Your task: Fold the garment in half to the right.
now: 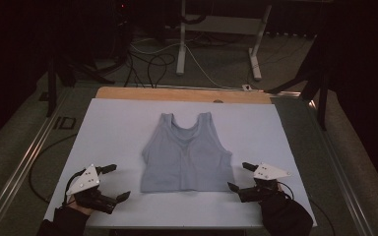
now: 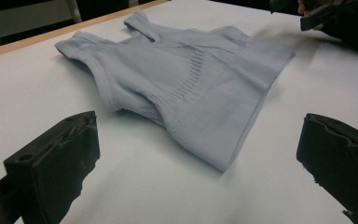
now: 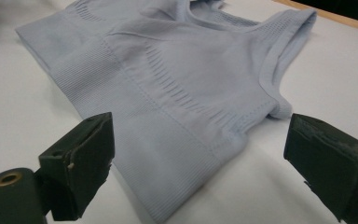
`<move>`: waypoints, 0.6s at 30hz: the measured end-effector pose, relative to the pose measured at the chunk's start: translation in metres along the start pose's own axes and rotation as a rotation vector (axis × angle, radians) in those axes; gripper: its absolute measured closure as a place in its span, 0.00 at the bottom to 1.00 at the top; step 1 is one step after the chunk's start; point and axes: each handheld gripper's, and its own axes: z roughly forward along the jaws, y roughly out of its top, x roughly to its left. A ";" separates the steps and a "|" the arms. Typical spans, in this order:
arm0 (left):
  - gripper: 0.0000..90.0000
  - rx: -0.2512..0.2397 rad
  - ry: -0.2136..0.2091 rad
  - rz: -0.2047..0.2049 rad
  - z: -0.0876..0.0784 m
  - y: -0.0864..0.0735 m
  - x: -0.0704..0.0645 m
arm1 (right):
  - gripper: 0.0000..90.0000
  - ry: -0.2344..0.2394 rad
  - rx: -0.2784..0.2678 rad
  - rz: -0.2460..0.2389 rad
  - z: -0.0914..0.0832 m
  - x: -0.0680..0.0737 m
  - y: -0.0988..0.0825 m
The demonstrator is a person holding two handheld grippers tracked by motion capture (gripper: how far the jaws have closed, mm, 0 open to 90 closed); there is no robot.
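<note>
Now we start at about eight o'clock on the tabletop (image 1: 118, 123), where our left gripper (image 1: 114, 183) sits low near the front edge, jaws spread wide with nothing between them. From the left gripper view we look along those two black jaws and see bare white surface between them, the garment lying just beyond and apart from both.

Moving to the middle, we have the tank top (image 1: 187, 155), a pale blue ribbed piece, laid flat with its straps toward twelve o'clock and its hem toward six o'clock. It rests dead centre on the white sheet, touching neither gripper.

Over at four o'clock, our right gripper (image 1: 241, 177) hovers just beside the hem's right corner, jaws open wide and holding nothing. In the right gripper view the tank top (image 3: 168, 84) lies close ahead, its hem corner running down between the two jaws without either pad pressing on it. The other hand's gripper (image 2: 321, 16) shows at the far corner in the left gripper view.
</note>
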 end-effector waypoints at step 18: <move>0.00 0.024 -0.029 0.020 0.002 0.004 -0.002 | 0.10 0.056 0.018 -0.003 0.004 0.004 0.001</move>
